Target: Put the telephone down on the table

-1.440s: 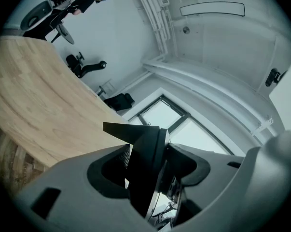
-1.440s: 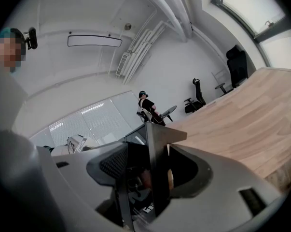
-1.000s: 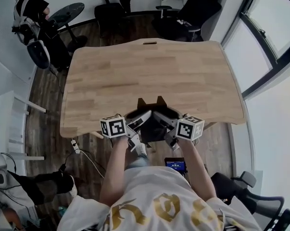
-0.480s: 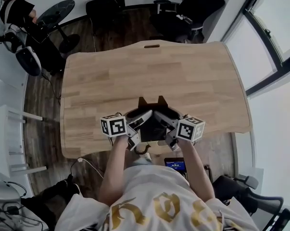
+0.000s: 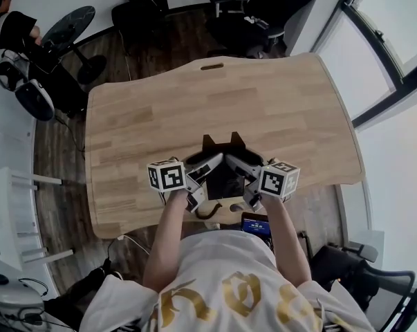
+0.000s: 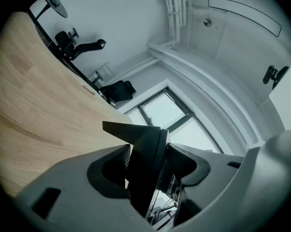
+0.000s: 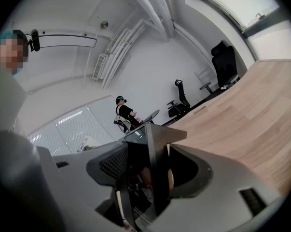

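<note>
Black and flat, the telephone (image 5: pixel 224 178) hung between the two tongs at the near edge of the bench (image 5: pixel 194 102), just in front of the wearer's chest. On its left side the left tongs (image 5: pixel 207 169) were clenched on it; their own view showed the dark slab edge-on between the grey jaws, both pads against it. From the other side the right tongs (image 5: pixel 241 166) grasped it the same way, the slab filling the gap between their jaws. The two tongs pointed inward and forward, meeting in a shallow V, with the marker cubes (image 5: pixel 168 176) out to either side above the bench's near rim. Two short black points of the telephone stuck out ahead of the jaws over the pale wood. Whether its underside touched the bench could not be told from any view. A slot (image 5: pixel 212 66) was cut near the far edge of the bench. Beyond that edge black chairs (image 5: pixel 135 12) stood on a dark wooden floor (image 5: pixel 63 151), and a person (image 5: pixel 14 26) stood at the far left. Windows (image 5: pixel 381 47) ran down the right side. A small lit screen (image 5: pixel 255 223) showed just below the near rim, beside the right forearm
</note>
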`<state>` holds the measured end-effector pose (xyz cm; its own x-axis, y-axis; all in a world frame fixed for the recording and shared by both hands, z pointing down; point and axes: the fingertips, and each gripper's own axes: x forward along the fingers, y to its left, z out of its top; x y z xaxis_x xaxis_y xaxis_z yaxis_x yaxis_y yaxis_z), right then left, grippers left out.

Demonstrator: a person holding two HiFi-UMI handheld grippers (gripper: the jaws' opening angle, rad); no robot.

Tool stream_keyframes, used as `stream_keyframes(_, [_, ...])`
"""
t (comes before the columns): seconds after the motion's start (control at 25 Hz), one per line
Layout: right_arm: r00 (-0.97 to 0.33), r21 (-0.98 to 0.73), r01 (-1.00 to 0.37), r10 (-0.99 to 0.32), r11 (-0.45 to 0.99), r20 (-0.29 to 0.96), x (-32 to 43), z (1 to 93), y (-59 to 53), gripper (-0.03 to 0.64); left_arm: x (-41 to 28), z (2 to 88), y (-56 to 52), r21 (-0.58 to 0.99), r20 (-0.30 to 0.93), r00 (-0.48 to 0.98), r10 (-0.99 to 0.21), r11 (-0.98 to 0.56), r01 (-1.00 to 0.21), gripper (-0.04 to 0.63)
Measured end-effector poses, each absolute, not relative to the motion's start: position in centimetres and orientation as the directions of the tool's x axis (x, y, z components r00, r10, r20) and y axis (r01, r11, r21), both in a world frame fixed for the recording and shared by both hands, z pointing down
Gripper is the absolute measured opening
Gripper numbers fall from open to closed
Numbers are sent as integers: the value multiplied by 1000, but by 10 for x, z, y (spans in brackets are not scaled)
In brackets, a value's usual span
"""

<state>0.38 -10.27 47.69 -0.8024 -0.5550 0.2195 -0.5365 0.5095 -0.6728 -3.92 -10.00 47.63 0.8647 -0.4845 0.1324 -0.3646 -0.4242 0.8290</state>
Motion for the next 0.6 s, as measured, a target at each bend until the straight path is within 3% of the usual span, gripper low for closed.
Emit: stream_keyframes(0.6, [-798,-692,-541,-550,477,245,20,494,-130,238,-23,492,-129,832,143,874,-465,-422,-361,229])
